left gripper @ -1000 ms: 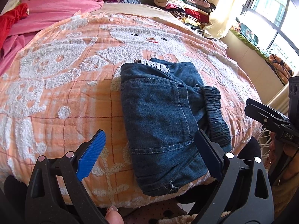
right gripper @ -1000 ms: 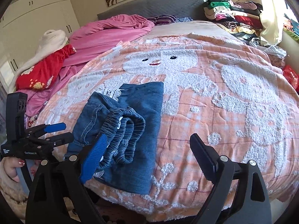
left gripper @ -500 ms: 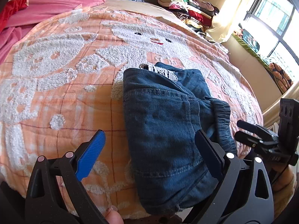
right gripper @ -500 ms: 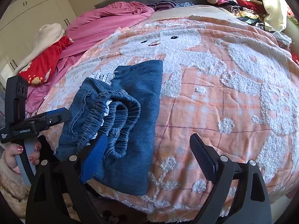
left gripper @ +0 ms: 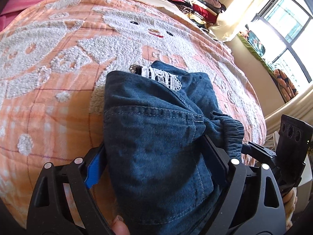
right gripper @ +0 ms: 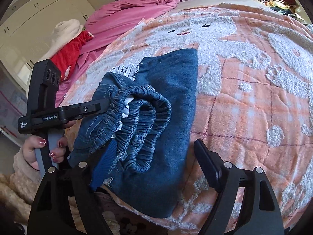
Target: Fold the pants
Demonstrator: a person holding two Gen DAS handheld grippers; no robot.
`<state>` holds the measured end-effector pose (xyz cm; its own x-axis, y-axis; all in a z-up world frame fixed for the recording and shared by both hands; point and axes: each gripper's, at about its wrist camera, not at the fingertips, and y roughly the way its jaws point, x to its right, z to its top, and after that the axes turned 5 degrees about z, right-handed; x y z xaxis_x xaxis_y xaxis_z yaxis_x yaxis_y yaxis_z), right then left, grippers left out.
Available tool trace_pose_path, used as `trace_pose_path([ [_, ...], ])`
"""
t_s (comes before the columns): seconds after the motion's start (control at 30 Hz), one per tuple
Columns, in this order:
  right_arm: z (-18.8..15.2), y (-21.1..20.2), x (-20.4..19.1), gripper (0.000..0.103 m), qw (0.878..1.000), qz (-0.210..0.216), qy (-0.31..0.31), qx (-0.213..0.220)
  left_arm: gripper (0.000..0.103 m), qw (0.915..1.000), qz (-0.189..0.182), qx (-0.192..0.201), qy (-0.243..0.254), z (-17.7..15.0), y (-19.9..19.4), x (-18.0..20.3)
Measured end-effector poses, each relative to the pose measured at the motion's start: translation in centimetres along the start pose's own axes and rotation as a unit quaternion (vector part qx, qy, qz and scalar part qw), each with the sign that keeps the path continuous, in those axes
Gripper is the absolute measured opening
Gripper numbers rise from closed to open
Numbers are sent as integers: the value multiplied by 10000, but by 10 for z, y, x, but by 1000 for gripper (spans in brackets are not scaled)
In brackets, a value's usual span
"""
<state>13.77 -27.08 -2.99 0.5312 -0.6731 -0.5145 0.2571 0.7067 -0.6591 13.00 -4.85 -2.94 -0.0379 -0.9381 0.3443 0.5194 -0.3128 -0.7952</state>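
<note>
A bed covered by an orange-pink checked quilt [right gripper: 244, 117] with raised white fleecy bear figures fills both views, and the folded dark blue denim pants [right gripper: 168, 101] with a gathered elastic waistband and a strip of white lace trim lie at its near edge, the waistband bunched on top on the left side in the right wrist view. The left gripper [left gripper: 154, 156] has its jaws spread wide on either side of the folded denim, the cloth bulging between them, not clamped. The right gripper [right gripper: 154, 160] is likewise released, its blue-padded finger [right gripper: 103, 166] touching the waistband and its black finger over bare quilt. At the head of the bed lie a crumpled pink blanket [right gripper: 129, 13] and a red flowered cloth [right gripper: 70, 52]; white cupboard doors [right gripper: 39, 9] stand behind. A stack of folded clothes [left gripper: 193, 5] sits at the far corner, beside a pale curtain [left gripper: 240, 19] and a sunlit window [left gripper: 289, 37].
</note>
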Motion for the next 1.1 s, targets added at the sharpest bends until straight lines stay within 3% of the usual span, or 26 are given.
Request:
trace_pose_path([
  [0.2, 6, 12, 5, 79, 9995, 305, 34, -69, 76, 10000, -57, -24, -8, 3, 3, 1],
  [0.27, 7, 15, 6, 75, 9993, 355, 23, -60, 73, 10000, -86, -28, -28, 5, 5, 0],
  [0.3, 7, 15, 5, 75, 9993, 366, 3, -57, 67, 9999, -138, -28, -42, 5, 5, 0],
  [0.57, 6, 13, 6, 62, 9989, 458, -1, 64, 60, 9984, -557, 37, -69, 5, -1, 4],
  [0.7, 8, 19, 1, 61, 9993, 359, -109, 16, 60, 9997, -166, -25, 157, 4, 9, 11],
  [0.87, 11, 20, -5, 55, 9993, 344, -173, 38, 50, 9997, -6, 14, 244, 4, 4, 15],
  [1.1, 12, 5, -21, 49, 9986, 263, -375, 258, 49, 9989, 150, 193, 408, 8, -15, 28],
])
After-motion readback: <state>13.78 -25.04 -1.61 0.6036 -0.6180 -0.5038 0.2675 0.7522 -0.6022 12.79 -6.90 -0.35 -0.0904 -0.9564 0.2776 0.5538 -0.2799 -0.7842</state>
